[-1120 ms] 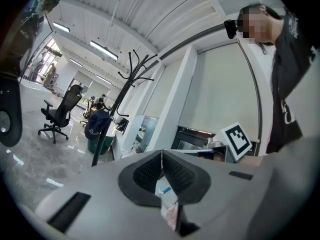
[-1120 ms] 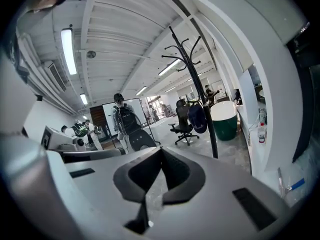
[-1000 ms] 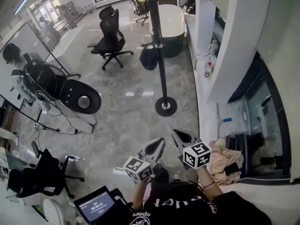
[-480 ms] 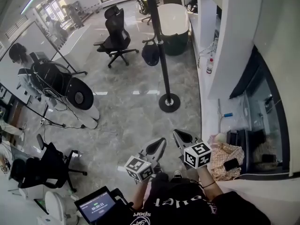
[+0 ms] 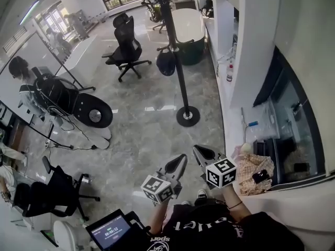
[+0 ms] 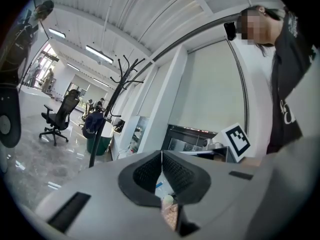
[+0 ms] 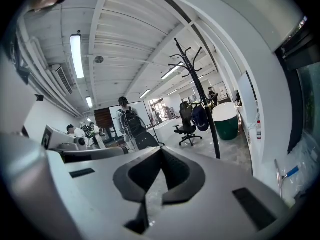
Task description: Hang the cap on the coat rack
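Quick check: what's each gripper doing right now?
Left gripper: closed, holding nothing.
Right gripper: closed, holding nothing.

Only thing I can sort of read is "sport" in white, upside down, on the person's black shirt point(image 5: 209, 229). The tablet screen point(image 5: 108, 229) shows a timer-looking row of digits, but they're too small to read.

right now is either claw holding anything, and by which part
Nothing is held. The left claw and right claw are both shut and empty; the cap hangs on the coat rack.
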The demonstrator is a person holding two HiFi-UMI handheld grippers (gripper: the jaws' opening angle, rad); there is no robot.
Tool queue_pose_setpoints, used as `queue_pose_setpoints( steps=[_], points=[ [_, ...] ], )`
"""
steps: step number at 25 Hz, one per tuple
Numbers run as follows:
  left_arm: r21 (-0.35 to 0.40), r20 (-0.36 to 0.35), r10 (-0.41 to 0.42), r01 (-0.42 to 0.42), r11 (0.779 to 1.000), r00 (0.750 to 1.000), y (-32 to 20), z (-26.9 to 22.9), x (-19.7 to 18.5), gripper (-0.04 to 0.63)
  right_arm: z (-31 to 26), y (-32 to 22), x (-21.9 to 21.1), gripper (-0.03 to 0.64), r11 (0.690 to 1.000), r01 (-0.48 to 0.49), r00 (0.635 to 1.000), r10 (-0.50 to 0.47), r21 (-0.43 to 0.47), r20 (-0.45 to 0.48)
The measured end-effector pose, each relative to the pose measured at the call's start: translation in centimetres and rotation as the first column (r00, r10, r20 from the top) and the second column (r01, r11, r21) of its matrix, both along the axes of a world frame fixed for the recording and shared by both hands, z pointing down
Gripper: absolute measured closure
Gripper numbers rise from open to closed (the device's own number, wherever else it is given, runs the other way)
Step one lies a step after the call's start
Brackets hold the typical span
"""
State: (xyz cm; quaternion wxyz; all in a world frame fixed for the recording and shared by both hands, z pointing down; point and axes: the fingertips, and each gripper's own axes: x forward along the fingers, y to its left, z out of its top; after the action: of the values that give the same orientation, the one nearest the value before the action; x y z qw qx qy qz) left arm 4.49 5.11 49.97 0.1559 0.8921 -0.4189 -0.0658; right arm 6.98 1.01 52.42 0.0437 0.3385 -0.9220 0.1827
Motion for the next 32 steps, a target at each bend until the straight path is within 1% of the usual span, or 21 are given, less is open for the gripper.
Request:
queue_pose_setpoints(
  steps=[3, 6, 9, 18, 26, 32],
  points=[
    [-0.002, -0.015, 0.011, -0.011, 1.000, 1.000, 1.9, -0.2, -1.0, 0.591, -0.1, 2.1, -1.1, 0.600, 1.000, -0.001, 1.000, 0.001, -0.006, -0.003],
    [-0.012, 0.003, 0.005, -0.005, 1.000, 1.000, 3.6, 0.3, -2.5, 0.591, 0.1, 4.3, -2.3, 0.601, 1.000, -0.002, 1.000, 0.002, -0.019, -0.009],
    [-0.014, 0.001, 0.008, -0.008, 1.000, 1.000, 5.4, 0.3, -3.5, 0.591, 0.2, 6.1, -3.1, 0.601, 1.000, -0.005, 1.000, 0.004, -0.025, -0.019],
    [0.002, -0.012, 0.013, -0.013, 1.000, 1.000, 8.7, -0.2, -5.6, 0.591, -0.2, 9.7, -4.7, 0.600, 1.000, -0.018, 1.000, 0.018, -0.021, -0.022],
    [0.009, -0.019, 0.036, -0.036, 0.999, 0.999, 10.7, -0.6, -5.9, 0.591, -0.5, 11.6, -5.1, 0.601, 0.999, -0.031, 0.999, 0.030, -0.016, -0.030],
    [0.016, -0.020, 0.029, -0.028, 0.999, 0.999, 11.3, -0.8, -6.5, 0.591, -0.6, 12.4, -5.5, 0.601, 1.000, -0.026, 0.999, 0.025, -0.014, -0.030]
  ],
)
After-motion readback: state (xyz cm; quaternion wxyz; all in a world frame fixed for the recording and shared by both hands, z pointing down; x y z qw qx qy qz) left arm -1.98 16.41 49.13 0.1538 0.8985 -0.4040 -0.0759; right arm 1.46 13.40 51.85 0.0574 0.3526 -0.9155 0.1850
